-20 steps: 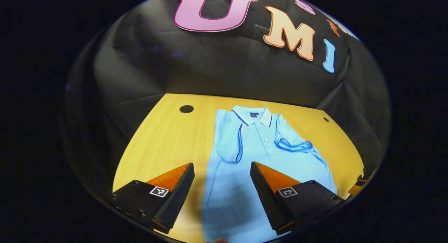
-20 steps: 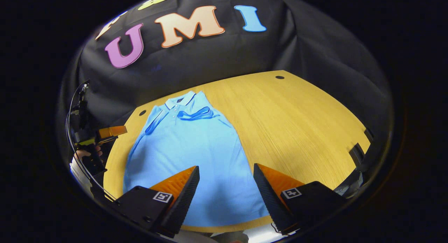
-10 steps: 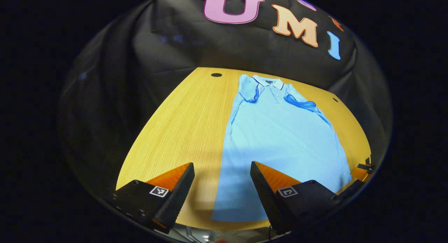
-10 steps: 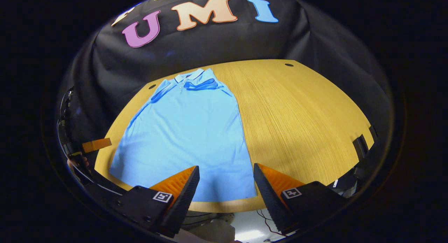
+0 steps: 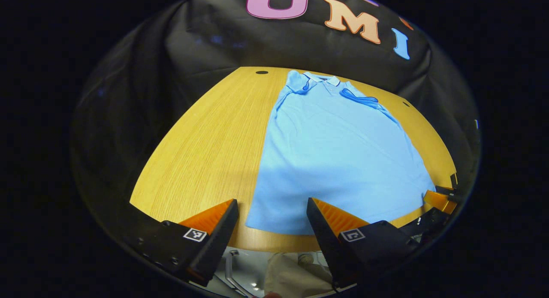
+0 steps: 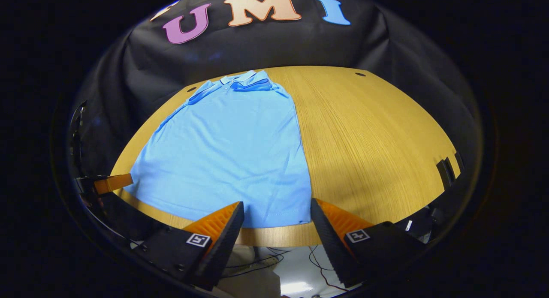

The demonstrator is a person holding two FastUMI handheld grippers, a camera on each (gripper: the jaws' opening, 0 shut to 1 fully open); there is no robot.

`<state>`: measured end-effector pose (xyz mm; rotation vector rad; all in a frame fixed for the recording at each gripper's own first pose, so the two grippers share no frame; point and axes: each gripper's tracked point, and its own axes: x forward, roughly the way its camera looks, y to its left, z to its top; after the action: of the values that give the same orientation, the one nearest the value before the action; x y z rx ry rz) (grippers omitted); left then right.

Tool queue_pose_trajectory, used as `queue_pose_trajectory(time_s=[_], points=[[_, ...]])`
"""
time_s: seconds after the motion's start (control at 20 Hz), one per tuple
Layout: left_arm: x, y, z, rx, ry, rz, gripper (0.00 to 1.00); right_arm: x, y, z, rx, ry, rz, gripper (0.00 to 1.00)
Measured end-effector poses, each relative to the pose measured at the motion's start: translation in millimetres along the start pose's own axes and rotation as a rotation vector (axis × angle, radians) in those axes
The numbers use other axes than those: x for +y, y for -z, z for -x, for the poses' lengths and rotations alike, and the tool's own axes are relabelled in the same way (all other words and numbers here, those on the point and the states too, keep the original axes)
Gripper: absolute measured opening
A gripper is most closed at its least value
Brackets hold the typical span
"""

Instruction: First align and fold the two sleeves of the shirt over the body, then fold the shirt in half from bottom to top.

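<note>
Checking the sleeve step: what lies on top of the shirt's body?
Both sleeves are folded onto the shirt near the collar. Nothing else lies on it. The table beneath is covered there.

Light falls bright and even on the table, while the booth around it stays dim. Fisheye bending curves the edges. Both views are sharp, with soft shadows near the shirt hem.

Bare table right of shirt; bare strip left; nothing standing on tabletop.
</note>
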<state>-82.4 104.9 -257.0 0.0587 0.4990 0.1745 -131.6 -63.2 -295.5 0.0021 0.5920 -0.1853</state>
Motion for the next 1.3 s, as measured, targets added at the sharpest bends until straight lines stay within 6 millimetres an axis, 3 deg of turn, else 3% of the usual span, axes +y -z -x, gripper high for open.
queue_pose_trajectory(time_s=[0.3,0.35,0.4,0.45,0.55,0.6,0.65,0.8,0.9,1.0,1.3], points=[[-12,3,-5,-0.014,-0.024,-0.070,0.98,19,2,-7,0.006,-0.012,0.083,0.98],[-15,1,-8,-0.022,-0.031,-0.064,0.98,20,4,-8,0.002,-0.011,0.117,0.93],[-15,-1,-10,-0.035,-0.041,-0.052,0.97,26,2,-9,-0.006,-0.022,0.131,0.98],[-16,-2,-10,-0.041,-0.050,-0.042,0.96,29,4,-10,-0.006,-0.031,0.130,0.89],[-22,-5,-14,-0.056,-0.052,-0.034,0.90,32,3,-12,-0.013,-0.040,0.137,0.86],[-25,-5,-15,-0.064,-0.045,-0.036,0.82,35,2,-12,-0.014,-0.053,0.136,0.76],[-28,-6,-17,-0.068,-0.039,-0.038,0.77,36,2,-13,-0.018,-0.060,0.140,0.75],[-37,-9,-20,-0.078,-0.014,-0.053,0.45,44,0,-16,-0.019,-0.099,0.145,0.58],[-42,-12,-22,-0.092,0.003,-0.049,0.23,49,-1,-16,-0.022,-0.121,0.132,0.31],[-43,-14,-22,-0.113,0.014,-0.039,0.06,50,-1,-18,-0.018,-0.137,0.122,0.16],[-45,-16,-26,-0.130,0.084,-0.022,0.03,56,-2,-19,-0.020,-0.181,0.181,0.16]])
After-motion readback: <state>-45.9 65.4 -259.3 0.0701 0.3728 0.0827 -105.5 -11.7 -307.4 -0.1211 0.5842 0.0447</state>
